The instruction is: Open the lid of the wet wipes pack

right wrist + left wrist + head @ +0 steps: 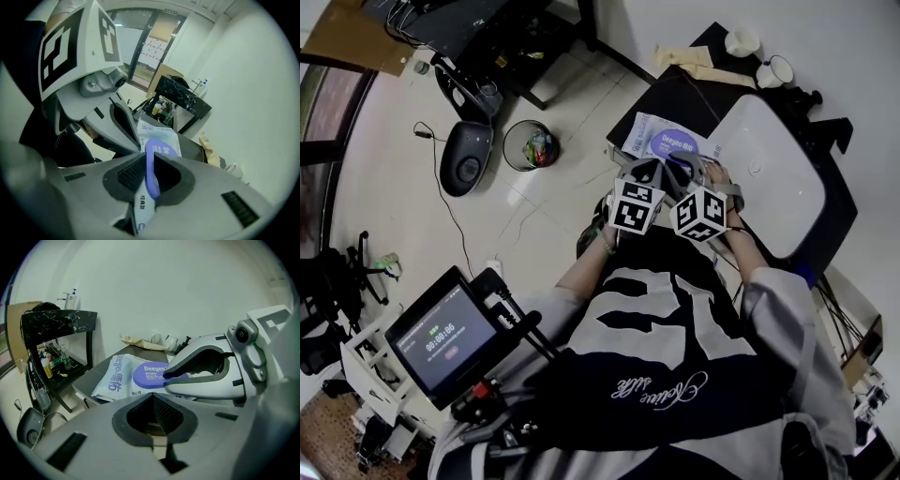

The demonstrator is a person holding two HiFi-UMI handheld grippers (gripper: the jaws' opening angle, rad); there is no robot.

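The wet wipes pack (649,134), white and blue with a round purple lid (673,142), lies on the dark table (675,94). In the left gripper view the lid (147,373) looks flat on the pack (115,378). My right gripper (149,176) is shut on the near edge of the lid (151,168), with the pack's wrapper (140,206) also between its jaws. From the left gripper view, the right gripper (166,377) reaches in from the right onto the lid. My left gripper (153,416) hovers just short of the pack, shut with nothing in it.
A white basin (773,178) fills the table's right half. Cups (742,42) and beige paper (684,58) lie at the far end. On the floor to the left stand a waste bin (530,145) and a black marble-topped shelf (56,324). A monitor (441,337) sits near my left side.
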